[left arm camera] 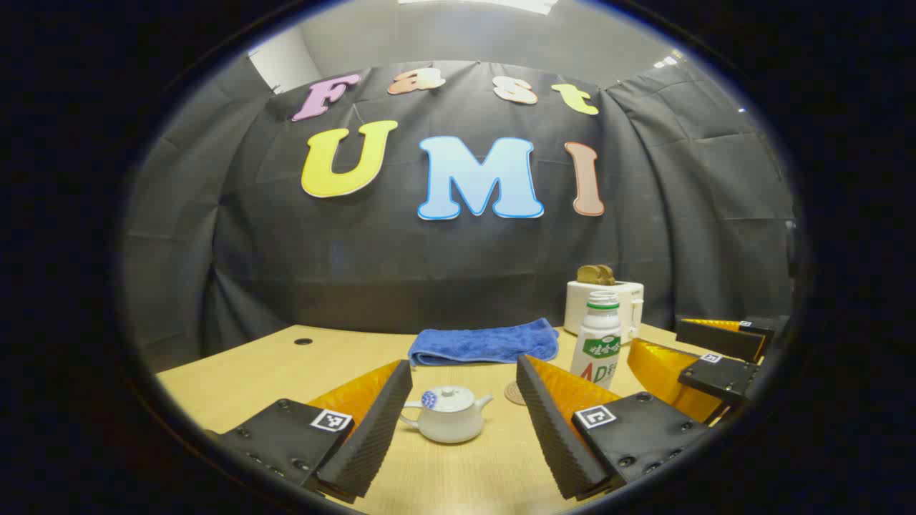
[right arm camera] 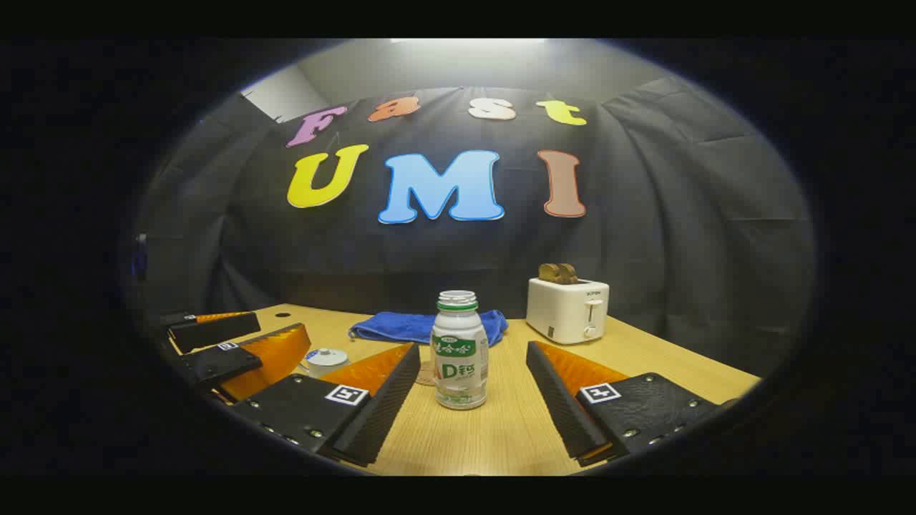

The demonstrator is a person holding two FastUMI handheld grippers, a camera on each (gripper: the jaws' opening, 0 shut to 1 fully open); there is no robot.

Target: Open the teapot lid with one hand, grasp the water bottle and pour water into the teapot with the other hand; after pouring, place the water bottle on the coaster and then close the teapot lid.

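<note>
Bench (left arm camera: 286, 365): light wood-grain top, one small dark round hole near its far left part.

Toaster (right arm camera: 567, 309): white, upright, two brown slices standing in the slots; behind the water bottle and to its right.

Towel (left arm camera: 485, 343): blue, folded flat, behind the teapot, just left of the water bottle.

Left tool (left arm camera: 464, 422): fingers spread wide, holding nothing, teapot framed in the gap but farther off, no contact.

Right tool (right arm camera: 474, 400): fingers spread wide, holding nothing, water bottle centred in the gap without touching either finger.

Water bottle (right arm camera: 459, 350): upright on bench, right of the teapot. White translucent body, green-and-white label, green neck ring, mouth uncapped.

Teapot (left arm camera: 448, 415): small, squat, white ceramic, lid seated. Blue floral mark on the shoulder by the handle, small round knob on the lid, spout pointing toward the water bottle.

Coaster (left arm camera: 514, 393): round, tan, flat on bench between teapot and water bottle, partly hidden by a finger of the left tool.
</note>
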